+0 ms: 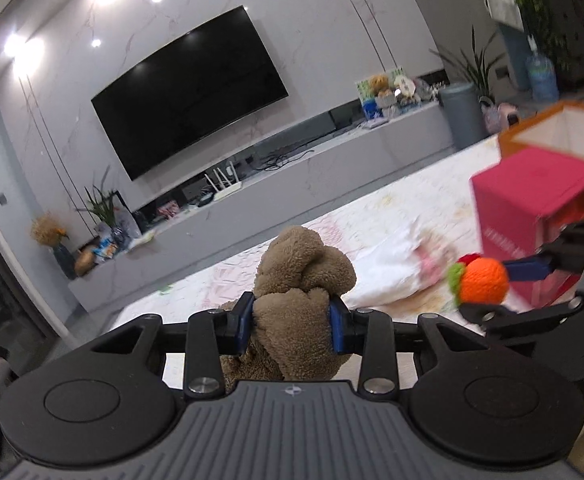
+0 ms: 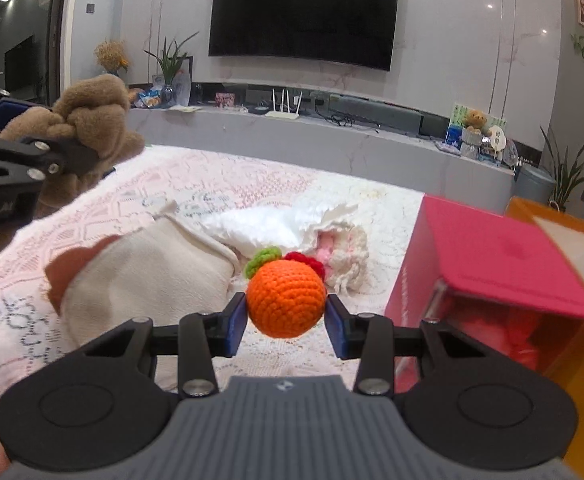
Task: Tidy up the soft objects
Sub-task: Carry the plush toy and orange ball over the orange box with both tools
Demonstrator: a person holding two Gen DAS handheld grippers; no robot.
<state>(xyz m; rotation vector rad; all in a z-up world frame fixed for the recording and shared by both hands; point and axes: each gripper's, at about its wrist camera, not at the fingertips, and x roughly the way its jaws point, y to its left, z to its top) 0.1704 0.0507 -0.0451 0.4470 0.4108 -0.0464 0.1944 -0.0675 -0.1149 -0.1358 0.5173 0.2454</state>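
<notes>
My left gripper (image 1: 292, 330) clamps the brown plush toy (image 1: 298, 280); my right gripper (image 2: 285, 320) pinches the orange crocheted ball (image 2: 285, 298), both above the lace-covered table (image 2: 179, 184). The round ball may squirt from my pads near the pink box (image 2: 492, 252).

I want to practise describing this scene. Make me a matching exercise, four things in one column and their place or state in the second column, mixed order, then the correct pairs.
Things:
1. brown plush toy
2. orange crocheted ball
3. pink box
4. white fluffy cloth

Places or states:
A. lying on the lace cover, held by nothing
B. clamped in the left gripper
C. standing at the right side of the cover
D. clamped in the right gripper

Pairs: 1-B, 2-D, 3-C, 4-A
</notes>
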